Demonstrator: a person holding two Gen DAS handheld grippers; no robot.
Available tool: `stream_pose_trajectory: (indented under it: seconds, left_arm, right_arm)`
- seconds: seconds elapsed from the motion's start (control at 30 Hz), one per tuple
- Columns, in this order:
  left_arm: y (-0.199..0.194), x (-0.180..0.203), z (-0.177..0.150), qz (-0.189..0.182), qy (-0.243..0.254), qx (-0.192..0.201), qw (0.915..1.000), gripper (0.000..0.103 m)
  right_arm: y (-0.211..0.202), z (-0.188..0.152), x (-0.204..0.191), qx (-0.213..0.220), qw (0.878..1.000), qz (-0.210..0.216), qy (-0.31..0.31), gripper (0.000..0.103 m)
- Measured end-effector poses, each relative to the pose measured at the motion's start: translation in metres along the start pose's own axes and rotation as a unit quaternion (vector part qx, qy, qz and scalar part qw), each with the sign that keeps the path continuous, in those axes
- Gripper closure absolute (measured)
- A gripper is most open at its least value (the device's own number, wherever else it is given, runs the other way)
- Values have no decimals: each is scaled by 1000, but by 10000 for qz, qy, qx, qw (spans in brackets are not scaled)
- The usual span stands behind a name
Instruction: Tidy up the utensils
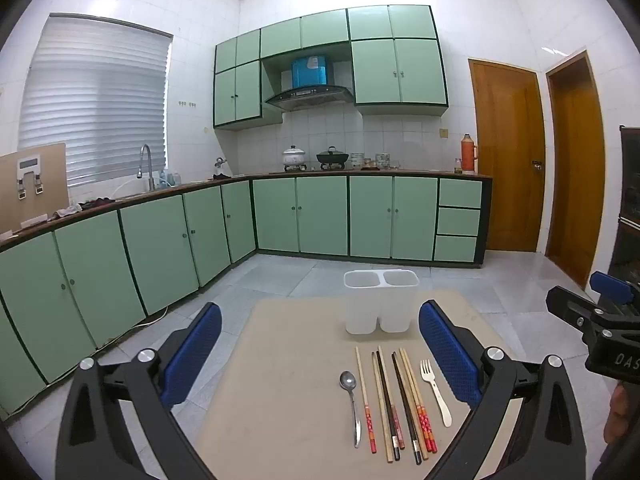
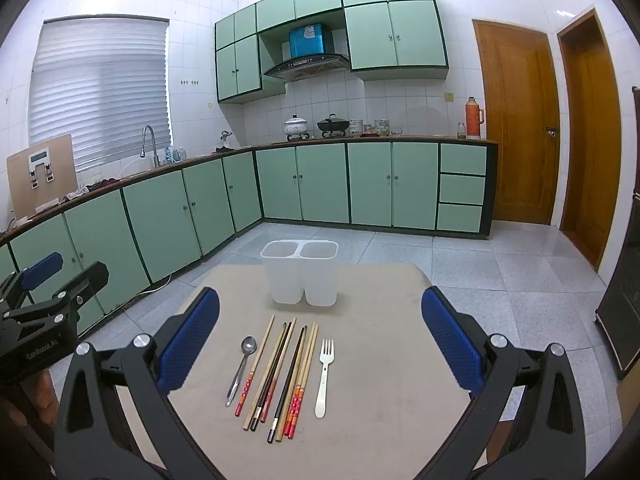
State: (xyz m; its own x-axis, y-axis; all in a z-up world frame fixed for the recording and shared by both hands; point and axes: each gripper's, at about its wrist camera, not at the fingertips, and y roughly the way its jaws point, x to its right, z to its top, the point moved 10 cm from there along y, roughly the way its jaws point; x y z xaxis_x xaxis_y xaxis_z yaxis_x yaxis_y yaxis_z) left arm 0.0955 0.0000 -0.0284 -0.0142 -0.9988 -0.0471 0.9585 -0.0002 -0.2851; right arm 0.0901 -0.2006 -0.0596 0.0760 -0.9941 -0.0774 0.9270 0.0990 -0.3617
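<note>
Green kitchen cabinets were seen behind a beige table (image 2: 380,320) where spoon (image 2: 240,368), chopsticks (image 2: 280,372) and fork (image 2: 323,376) were laid lengthwise before an empty white holder (image 2: 300,276). Both tongs, left (image 1: 320,356) and right (image 2: 320,344), were held wide and empty, the utensils lying directly ahead of them.

Beige desk (image 2: 380,320), white translucent holder (image 2: 300,276), silver spoon (image 2: 241,366), cream fork (image 2: 324,376), chopsticks (image 2: 298,380) tan and black with red-patterned ends, blue-padded black claws.

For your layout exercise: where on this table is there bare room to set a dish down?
Bare tabletop lies right of the fork, and a narrower patch left of the spoon. A thin strip separates the white holder from the chopsticks. The utensil row itself is crowded.
</note>
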Motion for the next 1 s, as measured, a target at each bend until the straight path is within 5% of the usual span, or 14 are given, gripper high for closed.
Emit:
stream_pose_trajectory:
  seconds: [1.0]
  left_arm:
    - [-1,-5,-1,10,15,-11,10000,6]
  right_arm:
    - [0,1,1,28,10000,17,34,5]
